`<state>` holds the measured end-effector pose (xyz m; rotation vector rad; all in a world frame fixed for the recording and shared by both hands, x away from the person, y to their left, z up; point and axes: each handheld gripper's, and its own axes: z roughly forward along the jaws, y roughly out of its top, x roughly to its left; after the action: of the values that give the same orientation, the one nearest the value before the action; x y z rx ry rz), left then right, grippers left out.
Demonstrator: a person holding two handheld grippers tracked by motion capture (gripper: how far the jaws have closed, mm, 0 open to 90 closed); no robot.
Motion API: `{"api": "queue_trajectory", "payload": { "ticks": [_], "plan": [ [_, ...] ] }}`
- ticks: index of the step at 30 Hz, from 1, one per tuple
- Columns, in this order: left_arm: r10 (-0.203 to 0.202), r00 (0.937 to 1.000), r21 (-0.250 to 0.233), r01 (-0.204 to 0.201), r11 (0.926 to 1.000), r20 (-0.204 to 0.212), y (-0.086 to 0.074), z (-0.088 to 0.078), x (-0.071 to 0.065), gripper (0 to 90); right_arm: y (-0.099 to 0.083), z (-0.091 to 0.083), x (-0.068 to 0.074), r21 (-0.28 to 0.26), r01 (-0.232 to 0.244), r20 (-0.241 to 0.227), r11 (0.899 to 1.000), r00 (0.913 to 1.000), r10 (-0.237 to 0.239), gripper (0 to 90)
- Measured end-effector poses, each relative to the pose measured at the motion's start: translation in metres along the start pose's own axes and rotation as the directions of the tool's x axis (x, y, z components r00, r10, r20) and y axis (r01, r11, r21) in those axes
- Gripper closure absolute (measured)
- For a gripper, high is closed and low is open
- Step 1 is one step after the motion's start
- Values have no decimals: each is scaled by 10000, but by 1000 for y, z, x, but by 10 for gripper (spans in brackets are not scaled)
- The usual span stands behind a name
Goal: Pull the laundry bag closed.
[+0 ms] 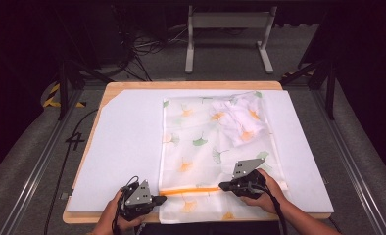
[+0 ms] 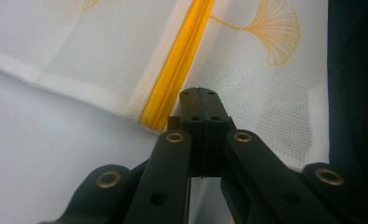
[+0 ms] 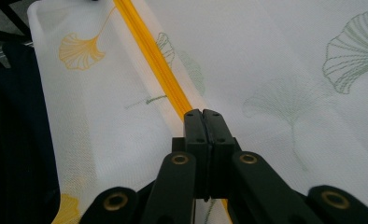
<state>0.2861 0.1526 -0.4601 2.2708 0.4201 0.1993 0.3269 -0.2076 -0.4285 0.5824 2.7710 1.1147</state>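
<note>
Both the left hand-held gripper [image 1: 157, 199] and right hand-held gripper [image 1: 224, 186], jaws together, pressed the mesh laundry bag's [image 1: 201, 142] orange zipper [image 1: 188, 189] at the counter's [image 1: 122, 147] six o'clock edge.

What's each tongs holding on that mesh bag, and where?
Both tongs are shut at the orange zipper of the mesh laundry bag: left tongs at its left end, right tongs farther along. What they pinch cannot be told.

Wooden table [image 1: 132, 86] bears white mat [image 1: 122, 147] (mesh bag [image 1: 201, 147] atop).
</note>
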Motion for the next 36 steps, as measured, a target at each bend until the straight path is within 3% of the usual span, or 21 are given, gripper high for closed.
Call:
{"api": "queue_trajectory", "payload": {
  "ticks": [4, 10, 21, 36],
  "plan": [
    [4, 10000, 0, -4, 10000, -15, 0, 0, 0, 900, 1, 3, 1, 66, 72, -75, 10000, 9999, -72, 880],
    [50, 10000, 18, -50, 10000, -30, 0, 0, 0, 900, 1, 6, 1, 244, 176, 194, 9995, 9996, -181, 900],
    [-68, 10000, -29, 68, 10000, -12, 0, 0, 0, 900, -9, -10, 2, 290, 270, 424, 9992, 9987, -282, 900],
    [-134, 9999, -60, 134, 9999, 39, -1, 0, 0, 900, -46, -50, -14, 159, -581, 1244, 9982, 9907, 557, 900]
  ]
}}
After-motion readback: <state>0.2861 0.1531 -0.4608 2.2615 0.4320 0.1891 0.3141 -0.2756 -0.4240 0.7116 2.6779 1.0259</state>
